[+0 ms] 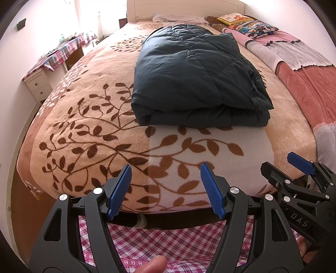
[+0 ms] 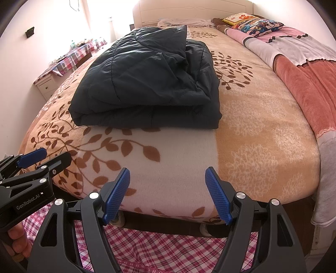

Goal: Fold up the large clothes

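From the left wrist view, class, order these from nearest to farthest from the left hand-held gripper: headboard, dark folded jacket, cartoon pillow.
Measured from the left hand-held gripper:
1. Dark folded jacket, mid-bed, straight ahead.
2. Cartoon pillow, far right, near the bed's head.
3. Headboard, at the very back.

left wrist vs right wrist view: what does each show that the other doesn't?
Left wrist only: the open left gripper head-on, the right gripper side-on, and a thumb tip.

Right wrist only: the open right gripper head-on and a white towel hanging off the bed's corner.

Both: the folded dark down jacket on the leaf-print blanket, cartoon pillows, white headboard.
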A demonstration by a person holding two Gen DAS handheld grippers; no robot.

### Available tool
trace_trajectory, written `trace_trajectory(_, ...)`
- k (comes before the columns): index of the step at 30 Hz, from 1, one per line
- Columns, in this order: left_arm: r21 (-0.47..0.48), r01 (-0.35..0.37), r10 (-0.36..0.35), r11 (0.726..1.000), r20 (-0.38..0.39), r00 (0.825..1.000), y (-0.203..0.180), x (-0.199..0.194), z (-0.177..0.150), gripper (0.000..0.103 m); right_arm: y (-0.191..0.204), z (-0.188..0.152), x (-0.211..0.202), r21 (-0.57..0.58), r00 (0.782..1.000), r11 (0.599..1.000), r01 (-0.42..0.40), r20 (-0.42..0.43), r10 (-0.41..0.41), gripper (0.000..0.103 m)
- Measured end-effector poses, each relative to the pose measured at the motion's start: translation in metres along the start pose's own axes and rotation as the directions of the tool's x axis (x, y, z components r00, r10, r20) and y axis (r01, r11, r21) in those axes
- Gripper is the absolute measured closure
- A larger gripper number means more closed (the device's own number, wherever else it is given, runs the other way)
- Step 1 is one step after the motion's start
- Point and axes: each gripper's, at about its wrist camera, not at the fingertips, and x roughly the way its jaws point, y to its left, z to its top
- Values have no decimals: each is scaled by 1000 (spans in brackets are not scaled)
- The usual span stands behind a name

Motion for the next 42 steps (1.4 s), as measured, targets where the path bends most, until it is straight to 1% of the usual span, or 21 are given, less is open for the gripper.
trace_trajectory(42, 9, 1, -1, 1000, 9, 1000, -2, -1, -1, 36, 2, -2, 0, 0, 1000, 1000, 2, 1, -2, 31)
